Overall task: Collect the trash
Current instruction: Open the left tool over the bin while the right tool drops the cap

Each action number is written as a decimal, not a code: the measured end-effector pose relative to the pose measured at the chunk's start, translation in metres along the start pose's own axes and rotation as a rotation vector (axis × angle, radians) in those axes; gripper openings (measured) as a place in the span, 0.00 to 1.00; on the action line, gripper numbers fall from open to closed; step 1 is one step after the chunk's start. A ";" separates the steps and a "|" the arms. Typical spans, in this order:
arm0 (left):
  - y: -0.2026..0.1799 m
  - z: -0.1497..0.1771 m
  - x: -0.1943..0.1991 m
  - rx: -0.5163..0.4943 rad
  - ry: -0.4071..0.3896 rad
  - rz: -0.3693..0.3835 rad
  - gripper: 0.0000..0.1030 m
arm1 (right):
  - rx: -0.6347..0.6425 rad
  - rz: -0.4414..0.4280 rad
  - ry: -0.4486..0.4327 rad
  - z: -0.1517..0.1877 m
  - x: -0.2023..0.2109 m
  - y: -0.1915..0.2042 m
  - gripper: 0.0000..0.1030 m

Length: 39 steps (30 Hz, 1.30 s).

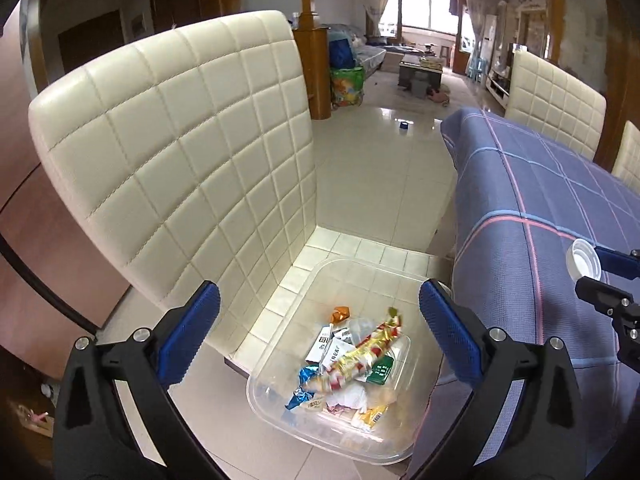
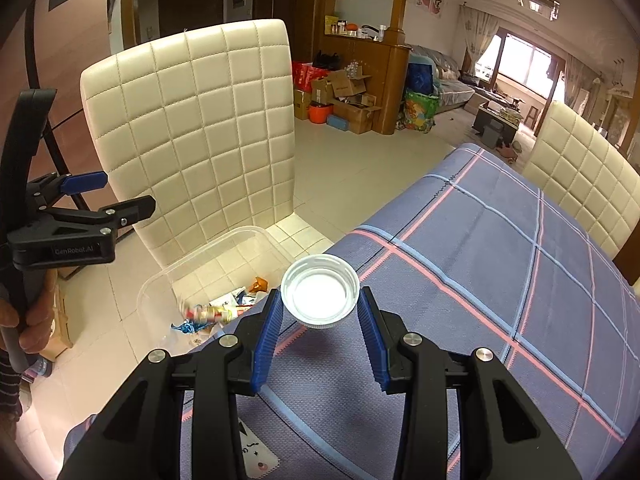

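Up close, the right gripper (image 2: 320,304) grasps a white bottle cap (image 2: 320,294), open side up, above the blue plaid tablecloth (image 2: 500,260). Beyond, the left gripper (image 1: 320,316) hangs spread wide, released, over a clear plastic bin (image 1: 280,412) of wrappers (image 1: 352,364) on the cream quilted chair (image 1: 180,140).

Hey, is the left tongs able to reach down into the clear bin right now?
Probably yes. The left tongs hang open right above the clear bin, which has no lid, and nothing sits between them and the wrappers inside.

Clear bin (image 1: 280,412) of wrappers (image 1: 352,364) sits, seemingly, on cream chair (image 1: 180,160).
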<state>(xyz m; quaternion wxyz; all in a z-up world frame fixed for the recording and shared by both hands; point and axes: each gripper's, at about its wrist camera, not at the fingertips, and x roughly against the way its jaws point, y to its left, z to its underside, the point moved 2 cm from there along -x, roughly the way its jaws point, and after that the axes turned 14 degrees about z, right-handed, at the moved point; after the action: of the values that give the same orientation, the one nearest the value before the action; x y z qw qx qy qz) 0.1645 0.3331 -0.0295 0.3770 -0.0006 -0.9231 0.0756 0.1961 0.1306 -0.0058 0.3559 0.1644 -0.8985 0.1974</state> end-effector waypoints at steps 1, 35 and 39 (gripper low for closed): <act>0.003 0.001 0.002 0.007 -0.003 0.001 0.95 | 0.005 -0.002 0.001 0.000 0.000 0.002 0.37; 0.005 0.025 0.025 -0.072 -0.010 -0.031 0.96 | 0.142 0.045 -0.048 -0.010 -0.002 0.055 0.64; 0.001 0.026 0.025 -0.084 -0.008 -0.026 0.96 | 0.135 0.052 -0.048 -0.008 -0.001 0.051 0.64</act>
<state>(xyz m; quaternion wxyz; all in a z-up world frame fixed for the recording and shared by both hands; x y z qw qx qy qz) 0.1281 0.3315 -0.0307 0.3737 -0.0043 -0.9270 0.0320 0.1795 0.1790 -0.0131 0.3173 0.1695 -0.8953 0.2626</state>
